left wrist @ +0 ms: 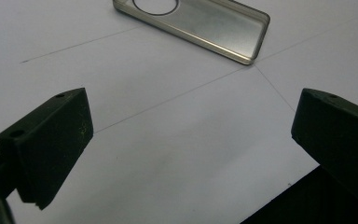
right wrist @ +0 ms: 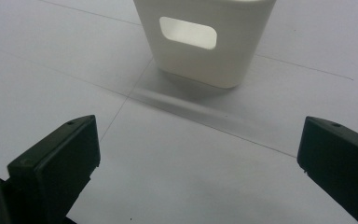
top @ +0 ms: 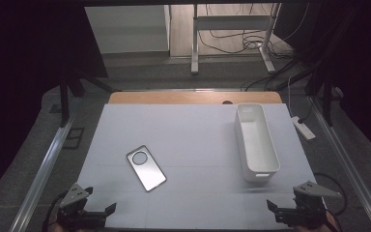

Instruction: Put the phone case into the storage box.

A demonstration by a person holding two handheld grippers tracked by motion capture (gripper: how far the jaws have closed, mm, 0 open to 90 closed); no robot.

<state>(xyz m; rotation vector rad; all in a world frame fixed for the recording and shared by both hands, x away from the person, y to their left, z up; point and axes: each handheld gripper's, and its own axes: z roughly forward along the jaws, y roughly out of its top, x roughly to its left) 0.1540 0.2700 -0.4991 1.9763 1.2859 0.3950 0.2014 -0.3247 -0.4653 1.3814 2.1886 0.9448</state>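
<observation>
White sheeting covers the worktop point(top: 193, 140), with a strip of bare wood showing along its far edge. A silvery metal tray with a round ring at one end point(top: 146, 167) lies flat left of centre, angled, nothing between it and the left gripper point(top: 98, 212), whose fingers point(left wrist: 51, 144) are spread wide above the near edge. A long white plastic bin point(top: 256, 142) with a handle slot stands at the right; its inside looks bare. The right gripper point(top: 282, 210) hovers before it, fingers point(right wrist: 58, 168) equally parted.
</observation>
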